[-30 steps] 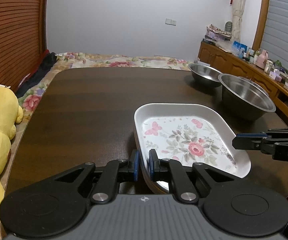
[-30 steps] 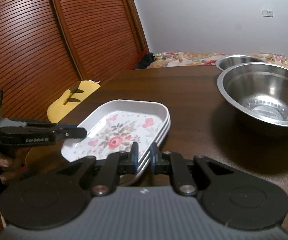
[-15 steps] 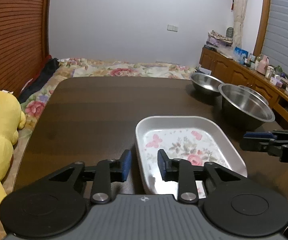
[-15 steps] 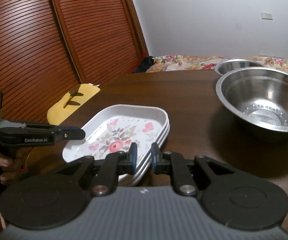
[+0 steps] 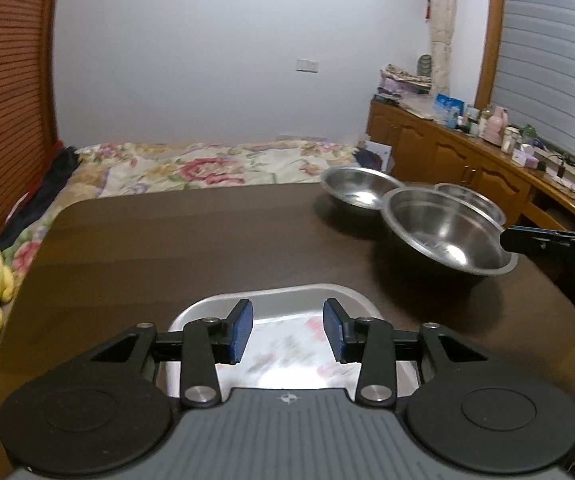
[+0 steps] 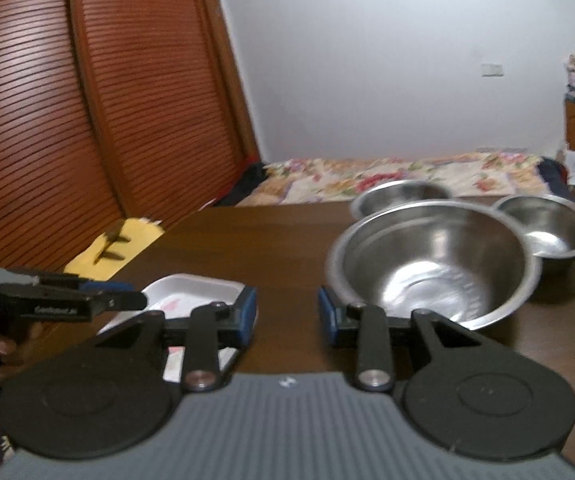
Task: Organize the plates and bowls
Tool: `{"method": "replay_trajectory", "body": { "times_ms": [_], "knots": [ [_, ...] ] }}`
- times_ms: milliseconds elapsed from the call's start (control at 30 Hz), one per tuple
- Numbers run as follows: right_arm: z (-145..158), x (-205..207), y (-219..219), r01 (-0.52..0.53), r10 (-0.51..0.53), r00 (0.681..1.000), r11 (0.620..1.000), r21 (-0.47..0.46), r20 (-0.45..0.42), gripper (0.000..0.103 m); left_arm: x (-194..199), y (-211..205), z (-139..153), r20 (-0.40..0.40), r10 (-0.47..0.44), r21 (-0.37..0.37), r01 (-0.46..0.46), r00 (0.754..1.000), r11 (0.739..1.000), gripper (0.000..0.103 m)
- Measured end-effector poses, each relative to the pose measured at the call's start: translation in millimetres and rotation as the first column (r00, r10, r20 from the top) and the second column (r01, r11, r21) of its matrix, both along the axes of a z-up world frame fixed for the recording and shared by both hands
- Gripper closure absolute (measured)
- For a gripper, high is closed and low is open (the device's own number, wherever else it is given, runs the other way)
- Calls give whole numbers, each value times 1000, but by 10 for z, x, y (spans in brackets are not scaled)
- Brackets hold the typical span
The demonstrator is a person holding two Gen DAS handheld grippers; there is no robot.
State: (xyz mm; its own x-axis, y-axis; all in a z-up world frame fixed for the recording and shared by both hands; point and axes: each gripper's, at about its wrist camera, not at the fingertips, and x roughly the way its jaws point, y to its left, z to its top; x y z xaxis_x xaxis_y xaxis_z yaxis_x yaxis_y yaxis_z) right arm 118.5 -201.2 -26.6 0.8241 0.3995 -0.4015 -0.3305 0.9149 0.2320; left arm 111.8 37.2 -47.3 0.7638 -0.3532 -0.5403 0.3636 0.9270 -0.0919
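Tray (image 5: 287, 300) on table, below left tongs (image 5: 287, 330); both tongs opening, gripping nothing.

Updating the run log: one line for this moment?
left gripper: opening, empty | right gripper: opening, empty | floral plate: on table

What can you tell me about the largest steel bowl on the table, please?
The largest steel bowl is round, deep and shiny, with a thin rolled rim and bright reflections inside; it looks empty. It stands upright on the dark wooden table, nearest of three metal bowls, with two smaller ones just behind it. Whether they touch is unclear. Neither claw touches it.
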Motion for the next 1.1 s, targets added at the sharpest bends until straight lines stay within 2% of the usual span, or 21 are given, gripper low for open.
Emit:
{"method": "replay_trajectory", "body": {
  "times_ms": [267,600,1100],
  "knots": [
    [9,36,-533,119,-119,992,993,-7,33,67,183,-530,102,22,-65,-6,65,998,998,61],
    [-120,214,-839,196,-194,980,979,-50,40,64,469,-1021,115,18,-92,-7,92,996,996,61],
    [-266,395,-980,211,-211,977,977,2,-4,61,712,-1210,-26,-32,-78,-4,78,996,997,61]
  ]
}}
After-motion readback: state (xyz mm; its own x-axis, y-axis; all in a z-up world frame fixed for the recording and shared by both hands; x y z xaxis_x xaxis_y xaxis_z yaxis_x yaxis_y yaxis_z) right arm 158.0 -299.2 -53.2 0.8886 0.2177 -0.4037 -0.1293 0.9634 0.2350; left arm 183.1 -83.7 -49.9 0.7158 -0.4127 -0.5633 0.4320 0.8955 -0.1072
